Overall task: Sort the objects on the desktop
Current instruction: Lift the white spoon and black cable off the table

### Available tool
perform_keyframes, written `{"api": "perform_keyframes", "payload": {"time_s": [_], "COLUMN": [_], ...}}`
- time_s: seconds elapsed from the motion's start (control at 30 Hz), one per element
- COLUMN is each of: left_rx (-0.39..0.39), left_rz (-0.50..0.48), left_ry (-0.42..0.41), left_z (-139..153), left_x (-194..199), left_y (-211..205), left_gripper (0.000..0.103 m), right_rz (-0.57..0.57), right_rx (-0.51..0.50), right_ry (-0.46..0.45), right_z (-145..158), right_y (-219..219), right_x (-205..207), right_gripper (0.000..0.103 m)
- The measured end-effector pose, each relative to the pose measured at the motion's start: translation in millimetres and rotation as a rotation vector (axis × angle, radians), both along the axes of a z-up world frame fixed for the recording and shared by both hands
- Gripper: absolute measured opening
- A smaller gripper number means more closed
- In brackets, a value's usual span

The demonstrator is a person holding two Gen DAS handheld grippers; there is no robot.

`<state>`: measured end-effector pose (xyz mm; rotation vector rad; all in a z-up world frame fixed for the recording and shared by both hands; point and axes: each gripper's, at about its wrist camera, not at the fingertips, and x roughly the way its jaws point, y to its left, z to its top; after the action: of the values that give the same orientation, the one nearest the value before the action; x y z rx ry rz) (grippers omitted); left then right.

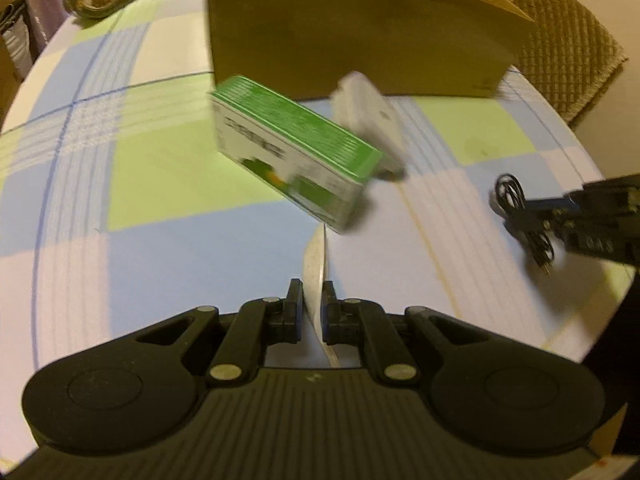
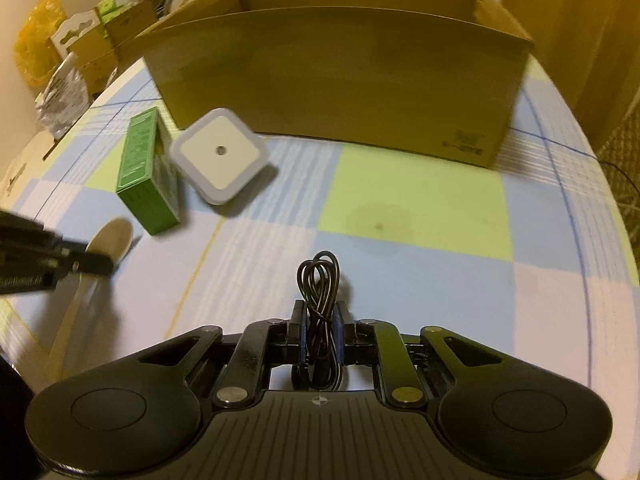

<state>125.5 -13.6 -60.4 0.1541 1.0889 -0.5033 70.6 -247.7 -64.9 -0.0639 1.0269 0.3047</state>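
Evidently both tools are loaded for the cardboard box (image 2: 336,76) at the worktop's far edge: left tool (image 1: 311,304) pinches a wooden spoon (image 1: 316,268), right tool (image 2: 320,320) clamps the coiled cable (image 2: 319,280).

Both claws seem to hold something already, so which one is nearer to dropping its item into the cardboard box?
Probably right: the right claw grips the cable facing the box; nothing lies between.
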Motion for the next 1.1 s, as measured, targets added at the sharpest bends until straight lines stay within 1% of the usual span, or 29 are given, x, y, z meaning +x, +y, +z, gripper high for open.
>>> {"api": "perform_keyframes", "payload": {"time_s": [0.13,0.33,0.53,0.7,0.9,1.0,1.1], "left_rx": [-0.017,-0.018,0.024,0.054,0.087,0.093,0.085], "left_rz": [-0.009,-0.015,-0.007,-0.011,-0.022,-0.022,-0.014], "left_ry": [0.009,0.009,-0.021,-0.047,-0.086,-0.095,-0.090], "left_z": [0,1,-2,-3,-3,-3,-3], "left_x": [-9,-13,-16,-21,-25,-26,-25], "left_y": [-14,-31,-40,-47,-53,-55,-54], "left_gripper": [0.006,0.006,0.006,0.007,0.007,0.007,0.007], "right_rz": [-0.031,-0.049,-0.047,-0.020,0.016,0.052,0.060], "right_rx": [0.009,0.029,0.033,0.008,-0.045,-0.094,-0.110], "right_ry": [0.003,0.005,0.003,-0.018,-0.050,-0.079,-0.087], "right_z": [1,1,-5,-6,-7,-9,-9], "right_y": [-14,-26,-26,-23,-15,-9,-6], "right_x": [-5,-12,-15,-16,-17,-20,-21], "right_gripper": [0.010,0.010,0.010,0.010,0.010,0.010,0.010]}}
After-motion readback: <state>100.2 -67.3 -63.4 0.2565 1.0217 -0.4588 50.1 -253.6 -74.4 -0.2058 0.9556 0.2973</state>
